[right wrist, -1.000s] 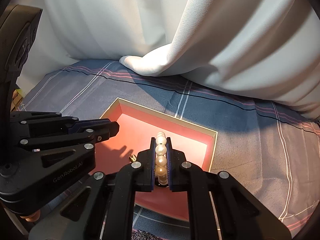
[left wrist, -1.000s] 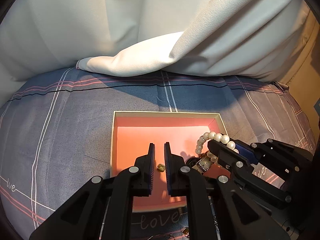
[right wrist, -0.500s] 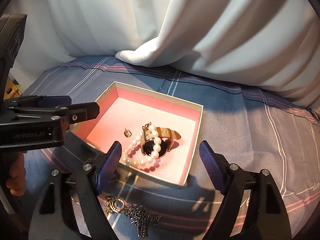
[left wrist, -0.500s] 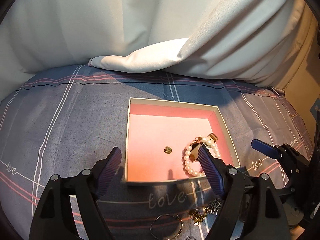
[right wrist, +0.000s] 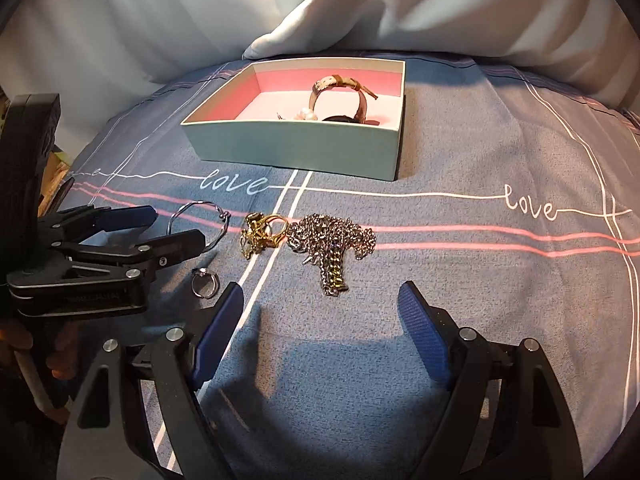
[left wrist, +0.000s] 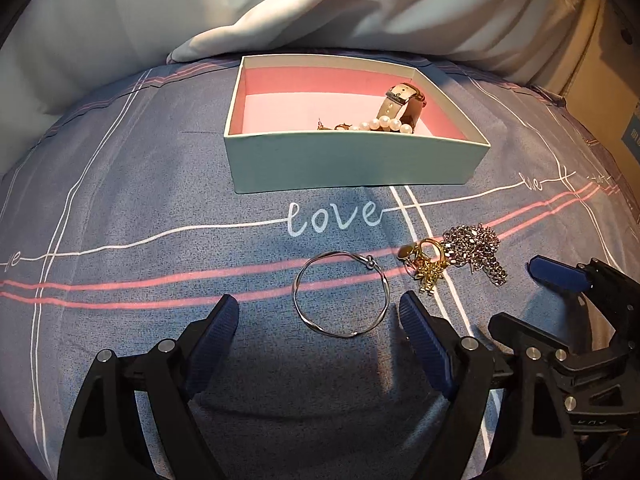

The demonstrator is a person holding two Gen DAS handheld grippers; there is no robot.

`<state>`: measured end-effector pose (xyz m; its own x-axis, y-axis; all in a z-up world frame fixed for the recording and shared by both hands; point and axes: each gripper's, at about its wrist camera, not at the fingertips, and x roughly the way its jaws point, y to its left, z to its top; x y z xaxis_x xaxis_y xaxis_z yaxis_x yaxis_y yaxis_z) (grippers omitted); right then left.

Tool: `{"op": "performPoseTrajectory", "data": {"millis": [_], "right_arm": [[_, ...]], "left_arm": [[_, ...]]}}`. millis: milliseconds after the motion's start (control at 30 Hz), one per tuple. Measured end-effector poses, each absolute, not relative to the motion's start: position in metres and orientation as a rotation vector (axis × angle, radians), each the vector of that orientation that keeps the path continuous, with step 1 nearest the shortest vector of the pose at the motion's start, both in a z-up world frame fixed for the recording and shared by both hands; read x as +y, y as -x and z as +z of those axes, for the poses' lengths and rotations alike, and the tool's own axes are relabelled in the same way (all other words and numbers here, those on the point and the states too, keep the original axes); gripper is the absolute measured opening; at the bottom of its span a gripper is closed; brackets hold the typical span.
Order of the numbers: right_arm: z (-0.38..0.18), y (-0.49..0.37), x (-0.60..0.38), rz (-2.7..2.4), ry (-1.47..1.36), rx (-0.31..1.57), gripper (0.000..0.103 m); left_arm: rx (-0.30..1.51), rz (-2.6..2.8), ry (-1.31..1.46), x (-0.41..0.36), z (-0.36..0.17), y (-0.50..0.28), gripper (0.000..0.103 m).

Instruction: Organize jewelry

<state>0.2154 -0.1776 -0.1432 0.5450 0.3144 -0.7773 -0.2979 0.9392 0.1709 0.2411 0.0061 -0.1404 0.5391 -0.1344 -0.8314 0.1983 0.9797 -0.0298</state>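
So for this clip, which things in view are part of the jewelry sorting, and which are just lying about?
Part of the job:
- box, holding a pearl bracelet and a watch
- silver bangle
- gold pieces
- silver chain
- small ring
- left gripper and right gripper, both open and empty

Just lying about:
- bedsheet
- white curtain

From the left wrist we look forward and down, close over the bedspread (left wrist: pixel 120 200); the right wrist view faces likewise from further right; both share the box (left wrist: pixel 352 160) and loose jewelry (right wrist: pixel 332 240).
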Motion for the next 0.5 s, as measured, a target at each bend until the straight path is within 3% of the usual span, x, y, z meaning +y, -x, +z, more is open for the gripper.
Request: {"op": "performPoseTrajectory", "data": {"millis": [433,500], "right_arm": [[-0.144,-0.208,-0.167,0.367,-0.01,0.924,0.079],[-0.144,-0.204,-0.163,0.375,-0.004,0.92,0.079]], "left_arm": [[0.948,-0.207,-0.203,-0.006,-0.15,-0.241,0.078],[0.941,-0.209,-0.223,-0.009,-0.15,-0.241,0.073]]}}
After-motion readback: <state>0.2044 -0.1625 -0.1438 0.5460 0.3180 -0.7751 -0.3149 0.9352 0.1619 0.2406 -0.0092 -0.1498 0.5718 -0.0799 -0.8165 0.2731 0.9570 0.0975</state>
